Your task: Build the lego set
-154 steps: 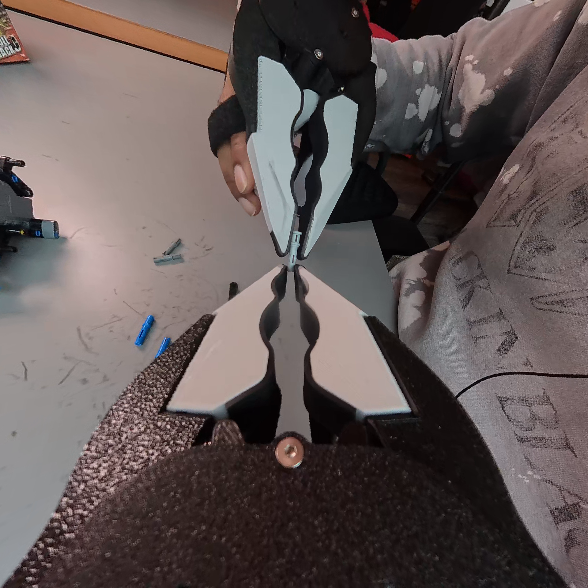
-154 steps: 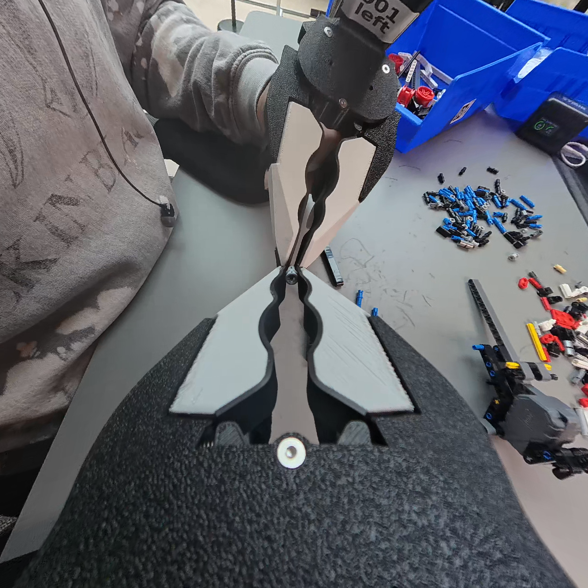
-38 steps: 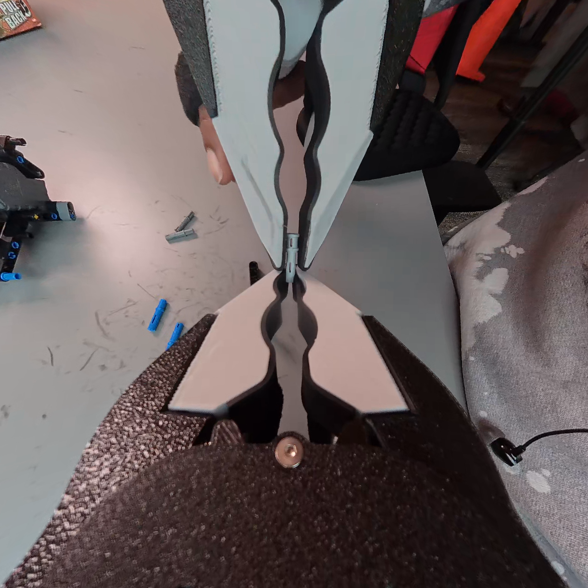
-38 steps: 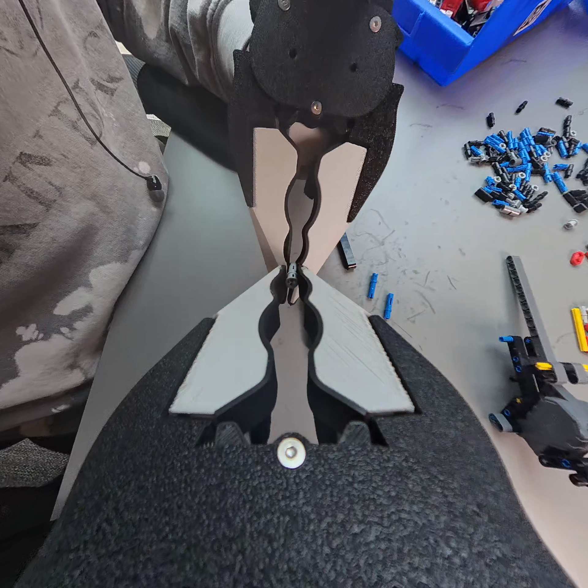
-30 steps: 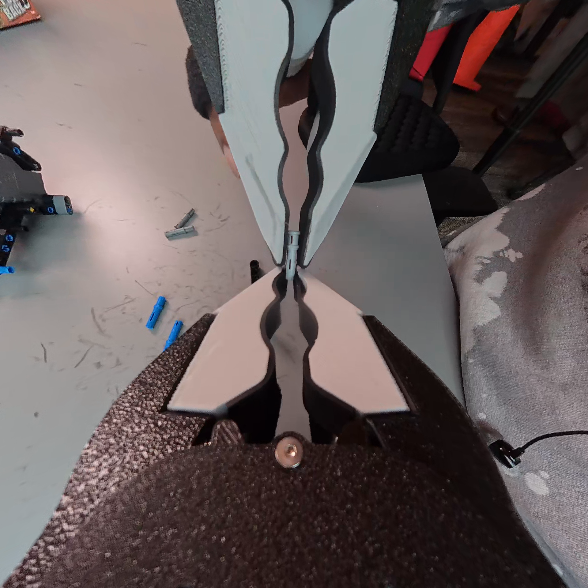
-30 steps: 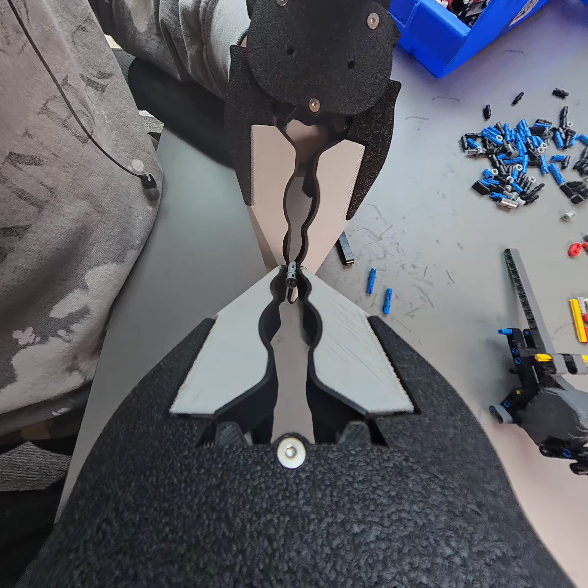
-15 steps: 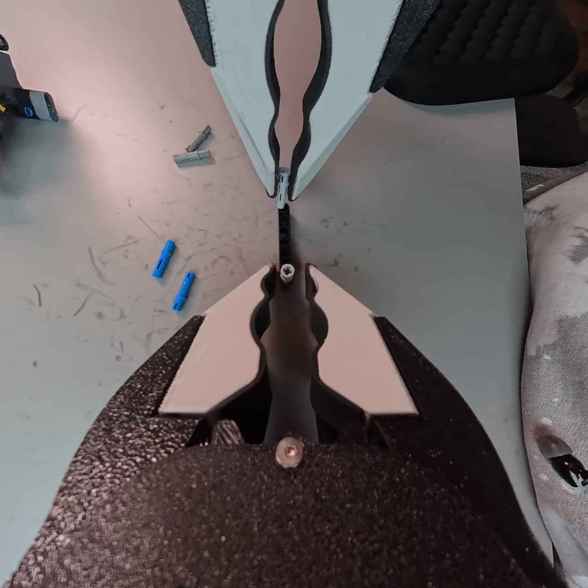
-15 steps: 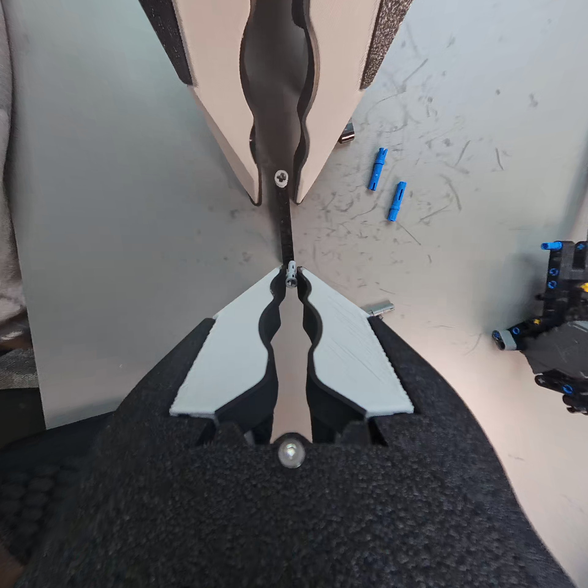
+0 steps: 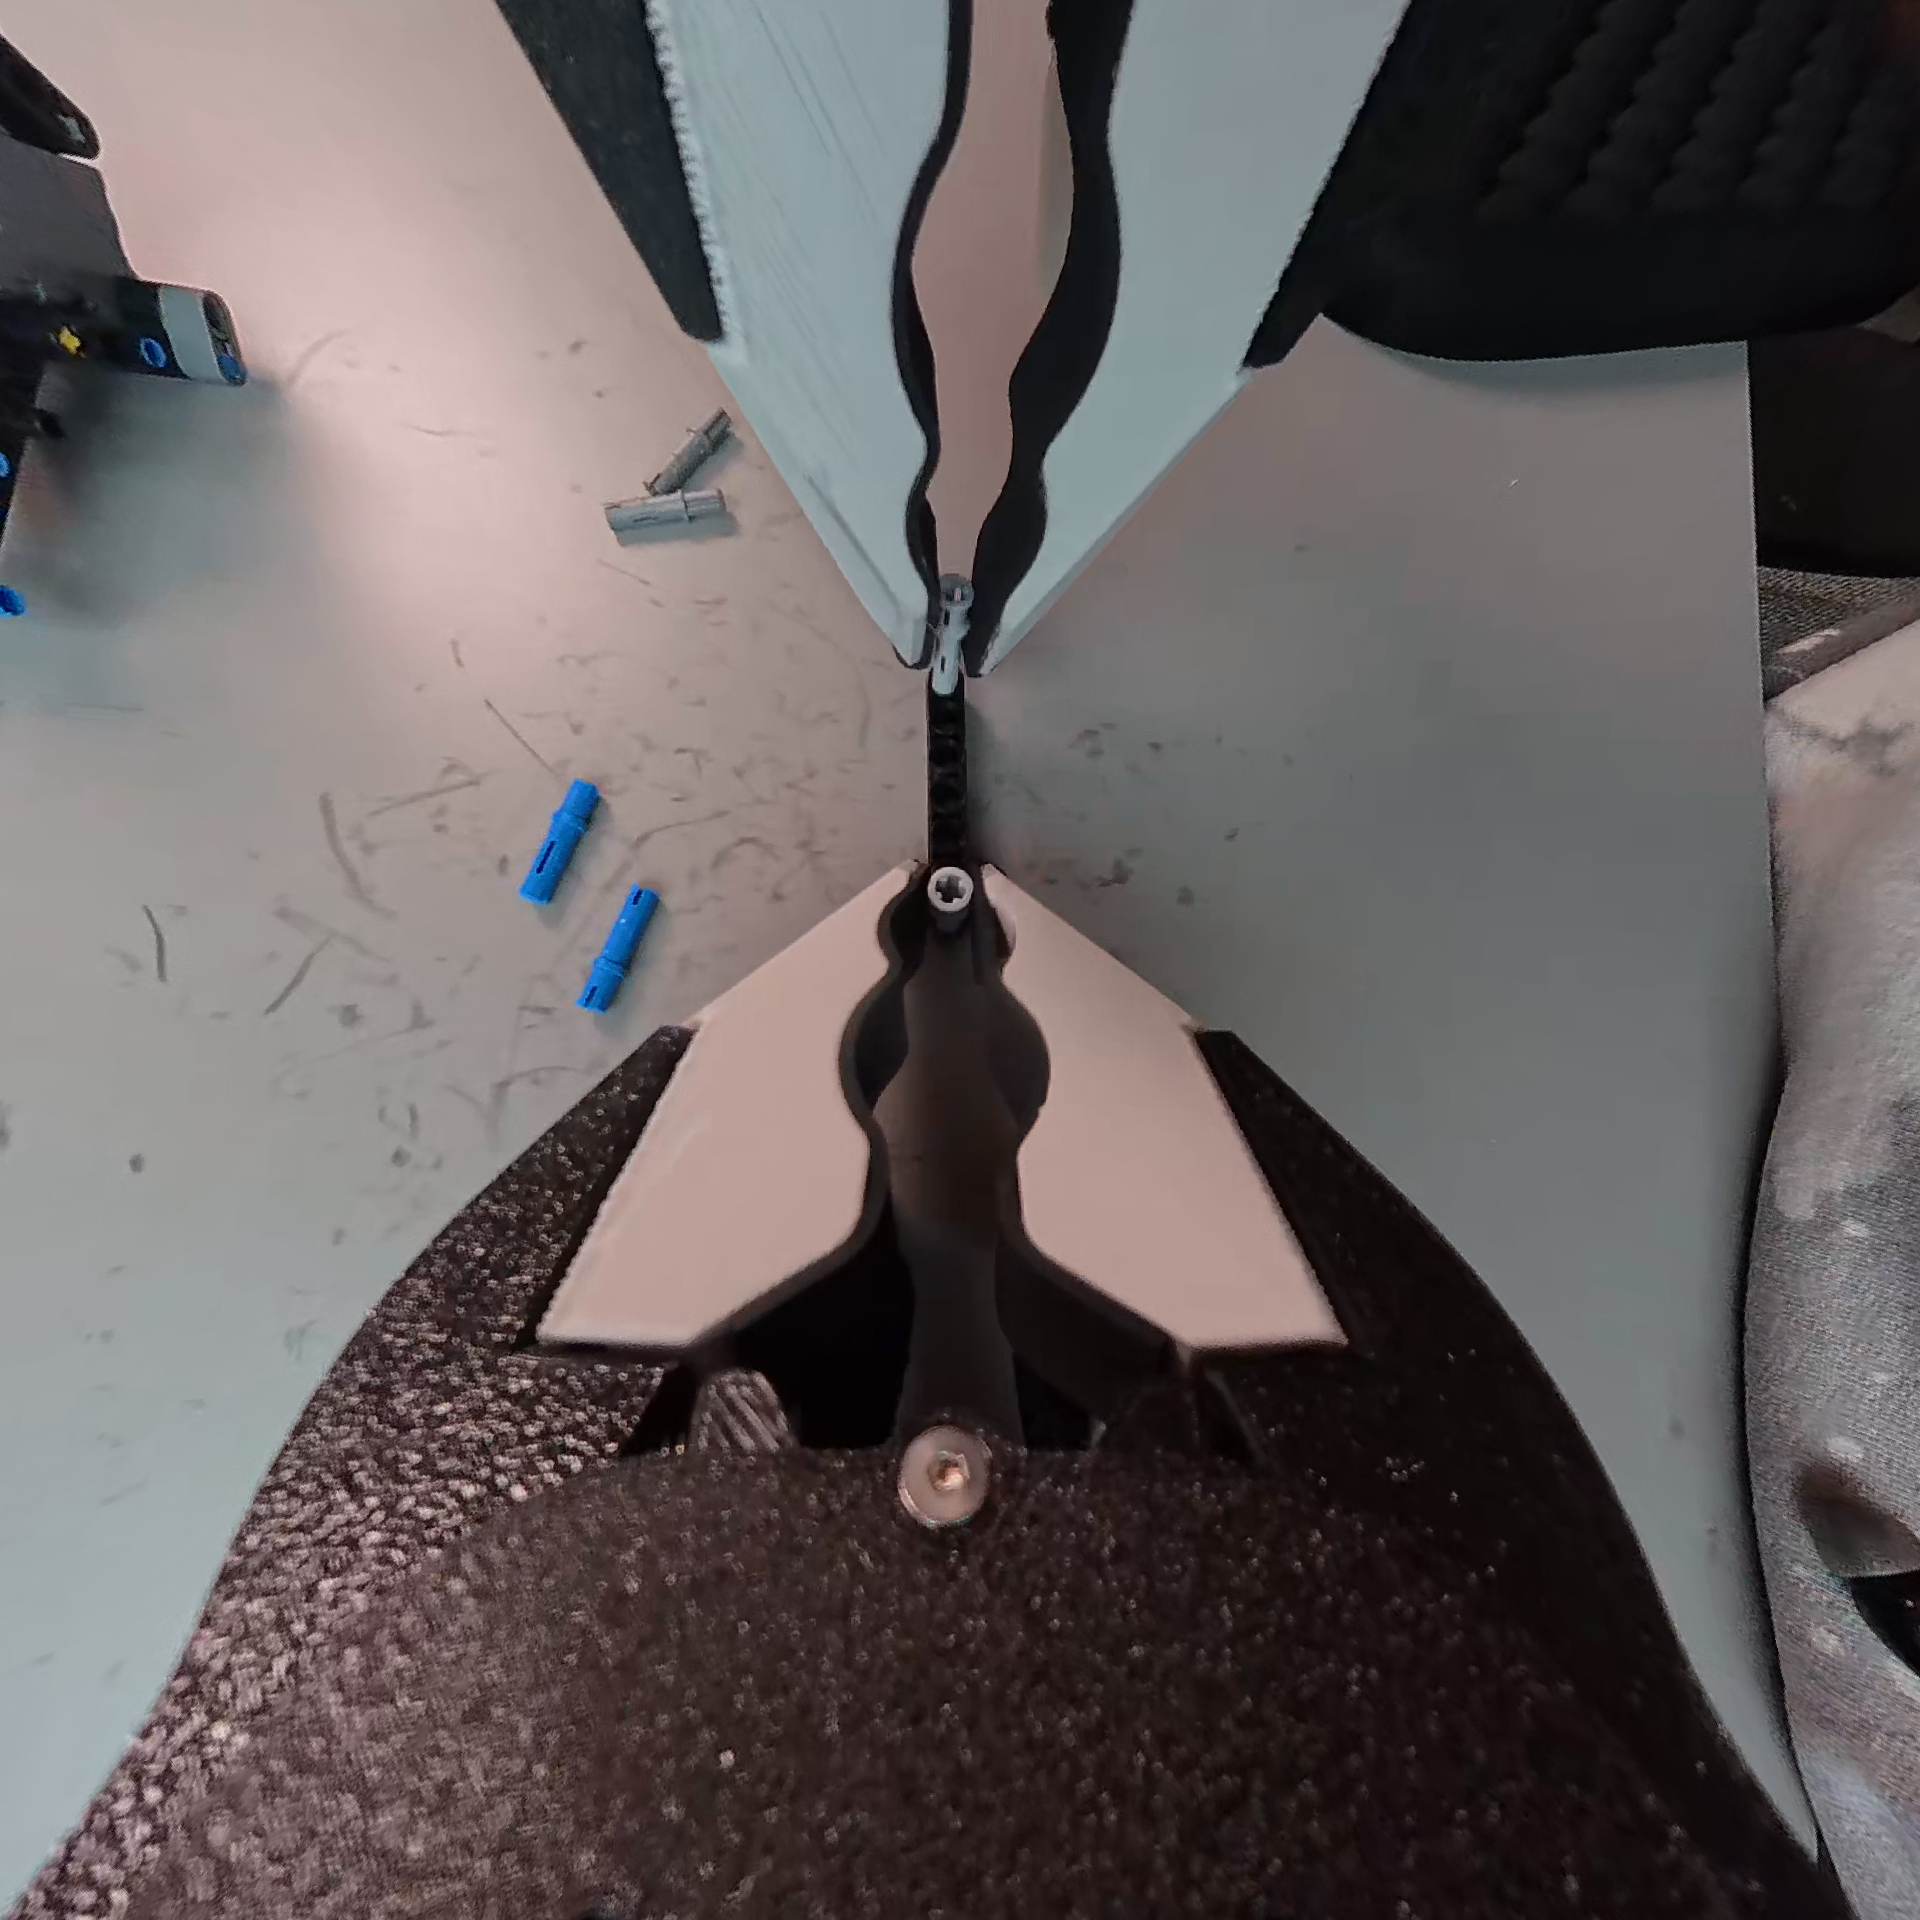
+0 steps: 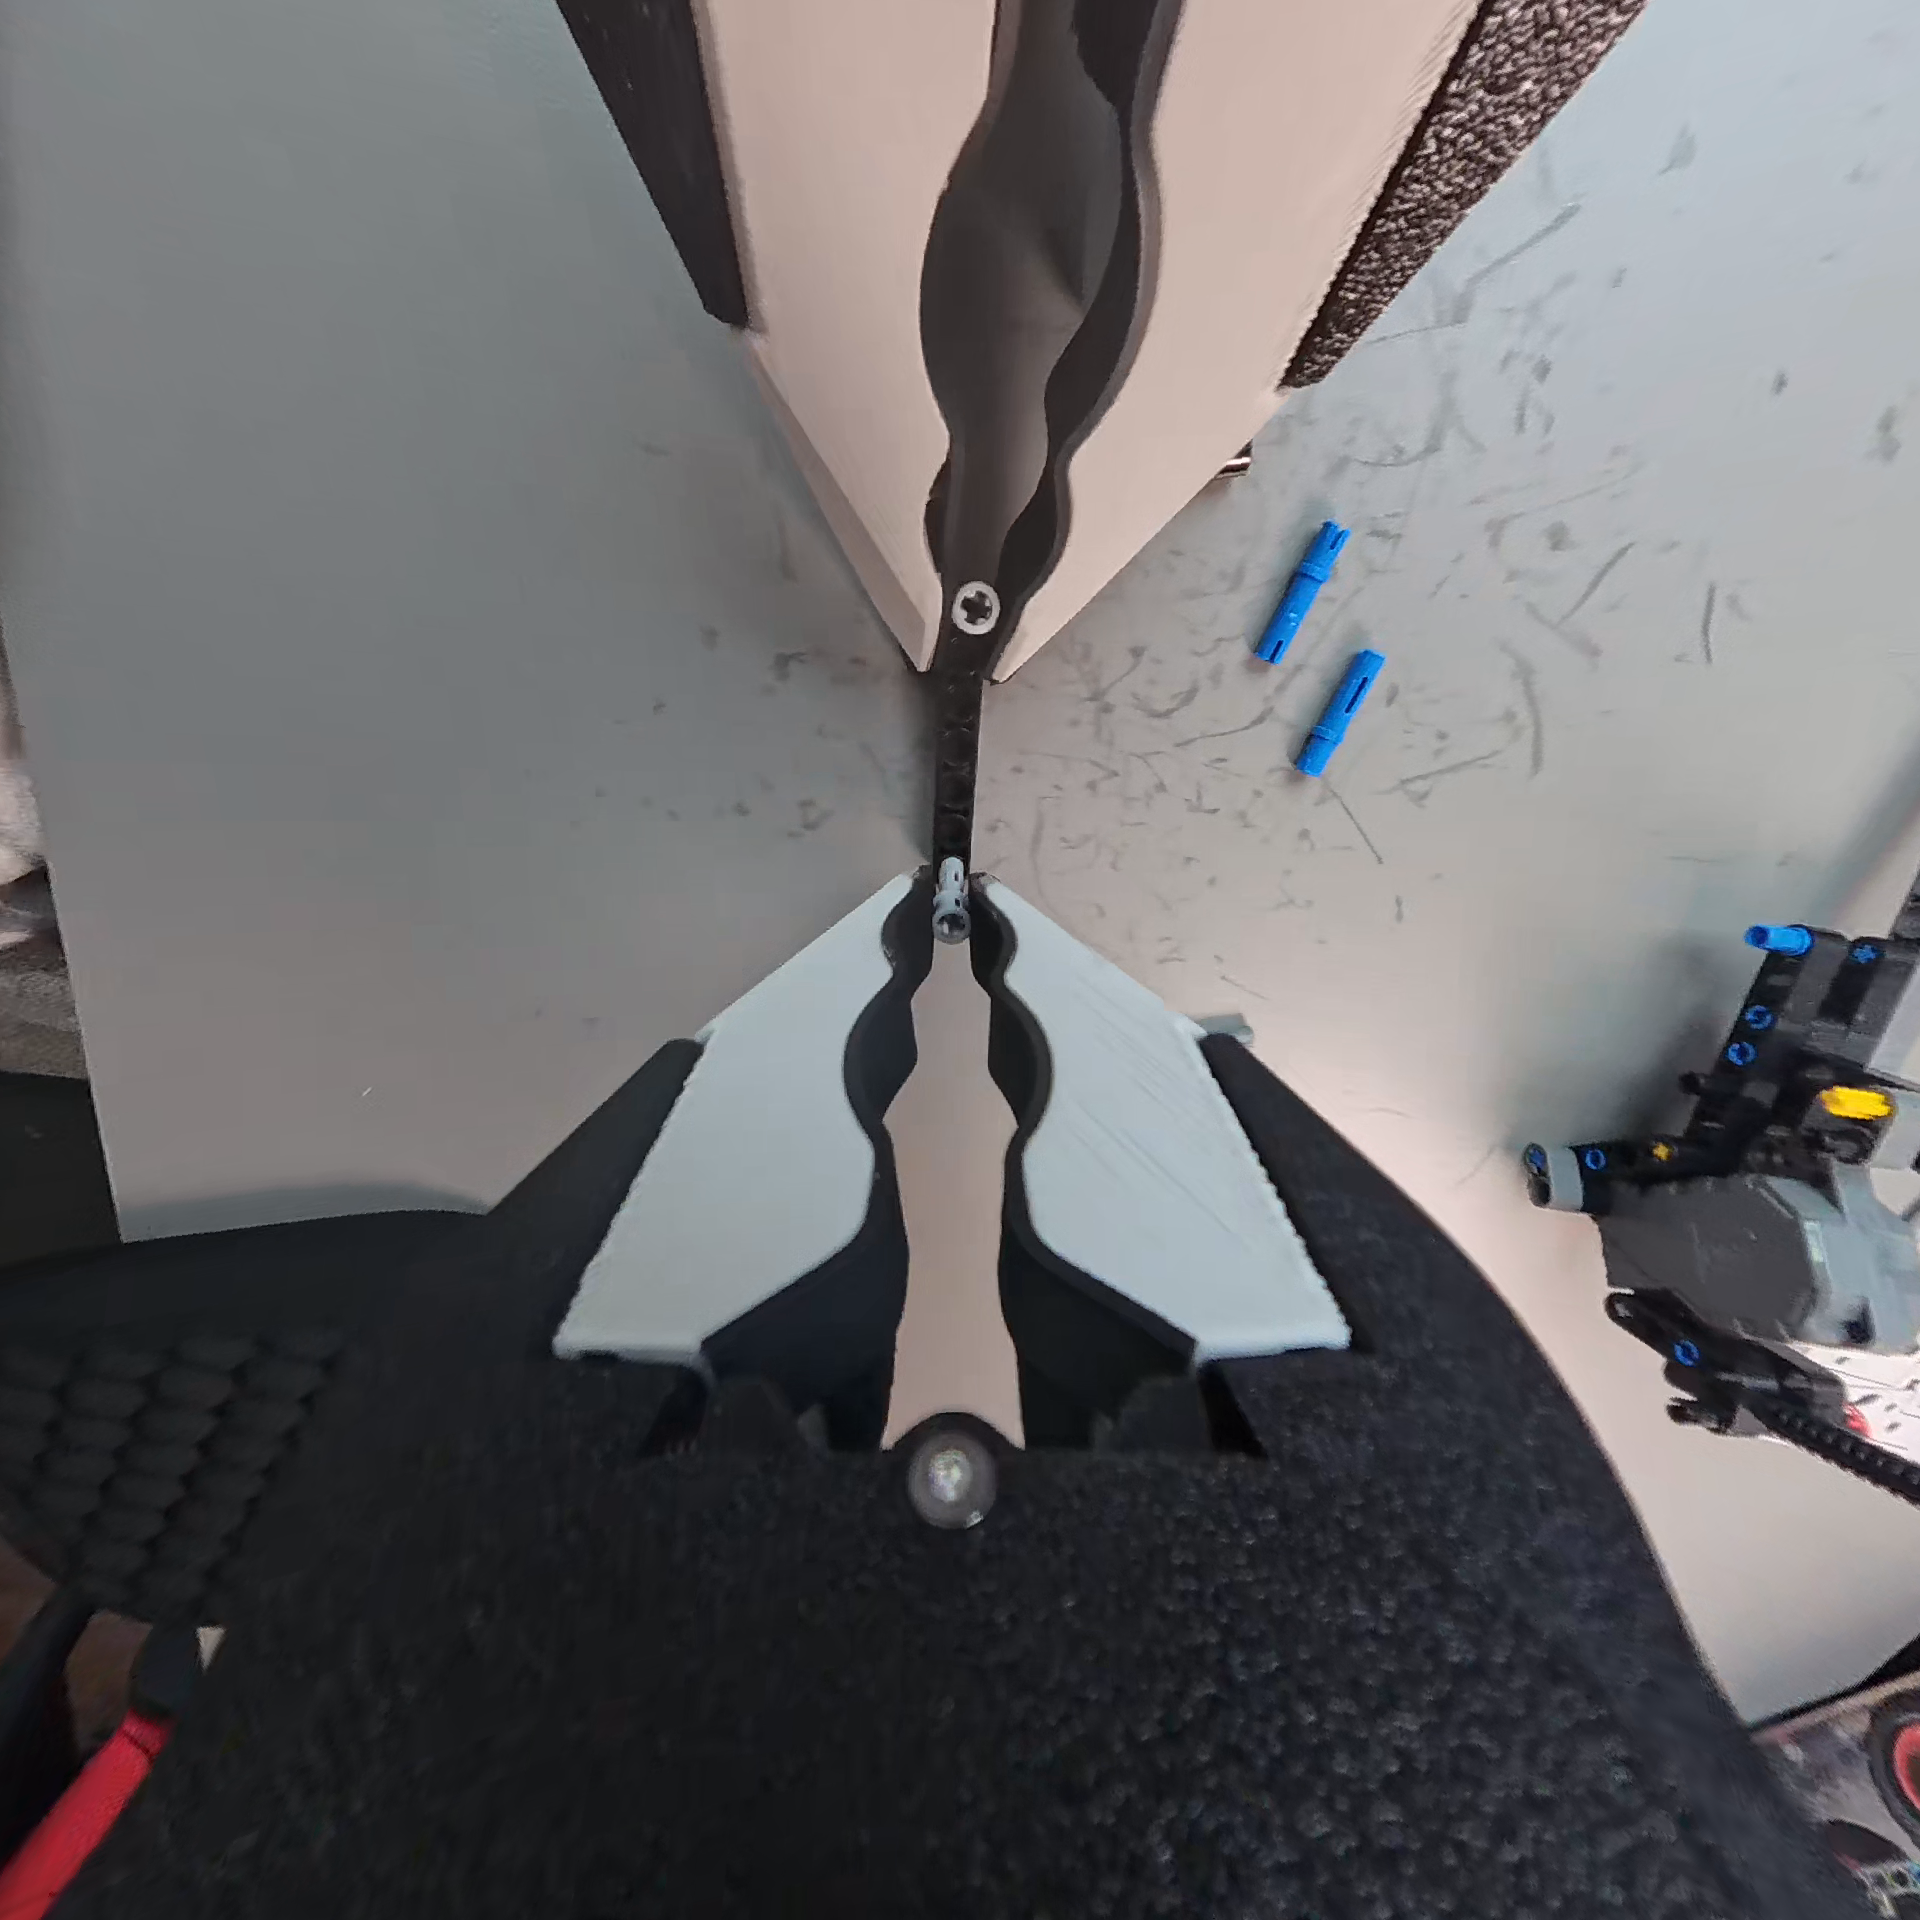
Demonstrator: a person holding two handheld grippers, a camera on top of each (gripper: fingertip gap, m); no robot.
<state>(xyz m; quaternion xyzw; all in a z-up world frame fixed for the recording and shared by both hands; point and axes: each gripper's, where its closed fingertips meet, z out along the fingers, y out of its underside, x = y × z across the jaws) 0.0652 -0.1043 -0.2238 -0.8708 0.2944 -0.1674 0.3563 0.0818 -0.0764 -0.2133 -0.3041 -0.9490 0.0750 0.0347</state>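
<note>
A thin black lego beam [image 9: 948, 774] spans the gap between my two grippers above the grey table. My left gripper [image 9: 951, 883] is shut on its near end, where a light grey pin with a cross hole [image 9: 951, 891] sits. My right gripper [image 9: 945, 657] comes in from the top, shut on a small grey pin [image 9: 953, 621] that touches the beam's far end. In the right wrist view my right gripper [image 10: 949, 891] holds the grey pin [image 10: 949, 906] against the beam [image 10: 956, 764], and the left gripper [image 10: 971, 649] grips the other end.
Two blue pins [image 9: 561, 842] and two grey pins [image 9: 665, 507] lie loose on the scratched table [image 9: 1351, 727]. A partly built dark grey model [image 10: 1766, 1216] stands to the side. The table edge, a black chair seat [image 9: 1662, 156] and a person's grey clothing [image 9: 1849, 1039] are close by.
Both grippers have tipped down over the table and stayed tip to tip. The black beam, earlier seen end-on, now shows lengthwise between them. The right gripper's pin stays at its far end.
</note>
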